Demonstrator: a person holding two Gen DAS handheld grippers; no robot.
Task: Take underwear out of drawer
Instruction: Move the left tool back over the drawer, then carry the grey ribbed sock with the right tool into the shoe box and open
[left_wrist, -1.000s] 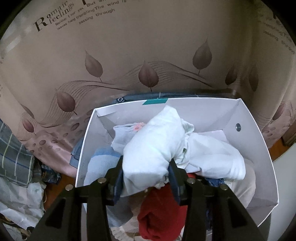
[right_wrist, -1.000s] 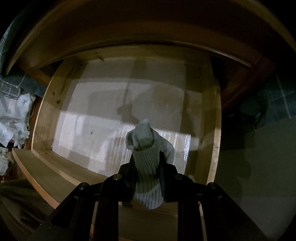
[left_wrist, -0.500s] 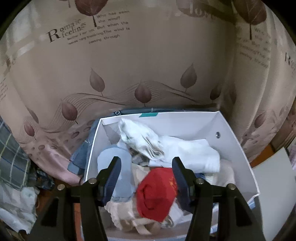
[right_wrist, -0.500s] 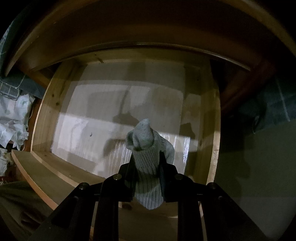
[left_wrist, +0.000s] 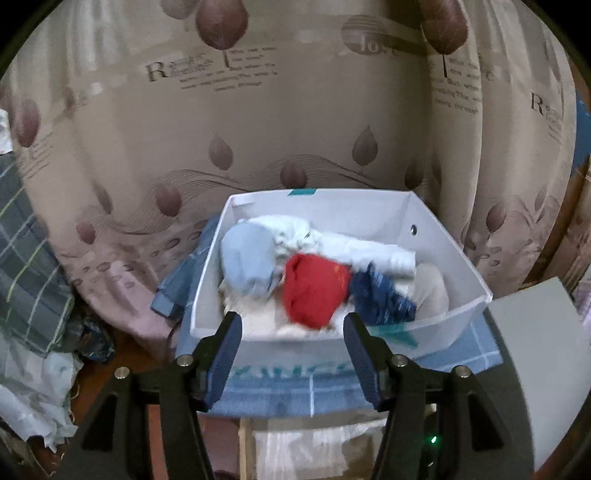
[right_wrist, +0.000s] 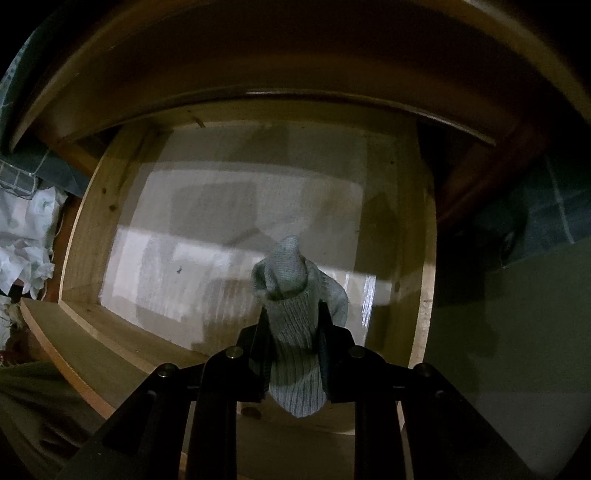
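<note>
The left gripper (left_wrist: 293, 363) hangs with jaws released before the box (left_wrist: 467, 271); the right gripper (right_wrist: 293, 345) jaws grasp a grey sock (right_wrist: 295, 321) above the drawer (right_wrist: 236, 206).

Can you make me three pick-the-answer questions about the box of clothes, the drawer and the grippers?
1. Where is the red cloth?
A. in the white box
B. in the wooden drawer
C. on the floor

2. What colour is the ribbed cloth in the right gripper?
A. red
B. grey
C. yellow

3. What is the left gripper holding?
A. a white cloth
B. a blue cloth
C. nothing

Answers: 1 A, it lies among the other clothes inside the box. 2 B, the knit looks pale grey. 3 C, its fingers stand apart with nothing between them.
</note>
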